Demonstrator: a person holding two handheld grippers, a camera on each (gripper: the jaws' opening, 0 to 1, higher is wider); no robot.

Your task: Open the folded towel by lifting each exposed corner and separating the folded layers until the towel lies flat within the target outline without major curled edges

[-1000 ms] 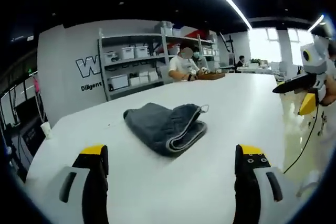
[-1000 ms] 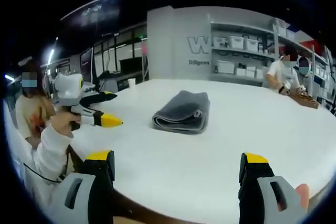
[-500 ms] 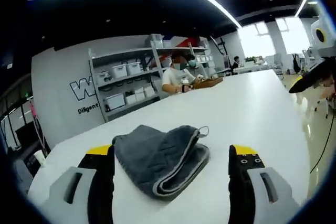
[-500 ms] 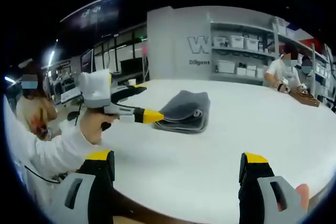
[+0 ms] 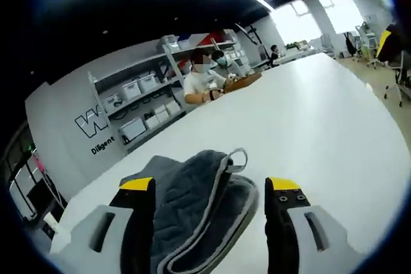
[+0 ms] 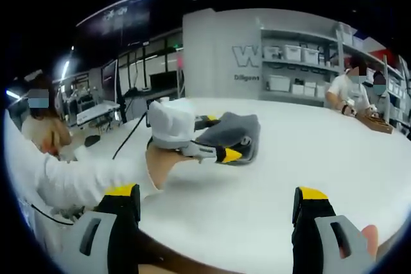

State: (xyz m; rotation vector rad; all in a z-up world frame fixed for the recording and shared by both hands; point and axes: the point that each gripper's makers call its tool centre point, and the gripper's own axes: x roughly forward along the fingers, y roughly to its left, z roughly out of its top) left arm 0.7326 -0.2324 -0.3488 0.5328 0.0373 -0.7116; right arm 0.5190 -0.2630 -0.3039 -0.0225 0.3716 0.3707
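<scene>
The big white table [image 5: 334,113] ran wide across both views, and behind it stood a grey wall with shelving [image 6: 295,62] holding white bins. Writing on that wall [image 5: 95,134] read "W" in large outline, cut off, with "Diligent" beneath. The folded grey towel [image 5: 192,206] lay on the table, right between the left gripper's [image 5: 209,187] spread jaws in the left gripper view, its long axis running away from the camera and its layered, pale-trimmed edge and hanging loop [image 5: 239,156] facing right. In the right gripper view the towel sat mid-table, loop end towards the camera. The right gripper [image 6: 215,194] hung wide open, nothing between its yellow tips.
</scene>
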